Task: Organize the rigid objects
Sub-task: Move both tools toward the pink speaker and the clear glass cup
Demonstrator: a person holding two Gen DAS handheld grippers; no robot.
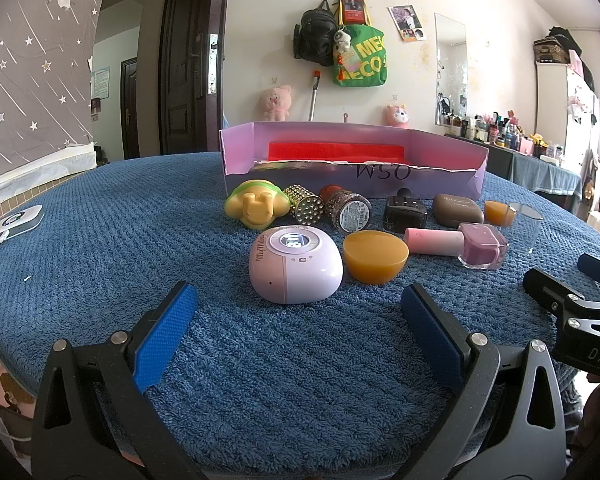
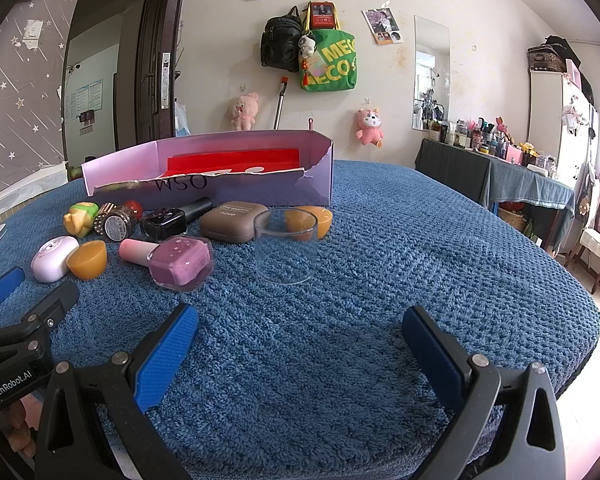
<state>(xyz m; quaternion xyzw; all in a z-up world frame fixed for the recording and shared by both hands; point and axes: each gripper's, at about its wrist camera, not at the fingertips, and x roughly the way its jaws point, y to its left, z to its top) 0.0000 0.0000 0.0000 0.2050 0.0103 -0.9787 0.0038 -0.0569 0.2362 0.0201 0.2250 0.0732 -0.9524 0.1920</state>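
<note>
My left gripper is open and empty, just short of a lilac rounded case and an orange half-sphere. Behind them lie a pink nail polish bottle, a yellow-green toy, two studded jars, a black bottle and a brown case. My right gripper is open and empty, a short way in front of a clear glass cup. The pink bottle lies to its left. The open purple box stands behind the row.
All sits on a blue towel-covered table. A white device with a cable lies at the far left. A second orange half-sphere sits behind the glass. The left gripper's body shows at the right wrist view's left edge.
</note>
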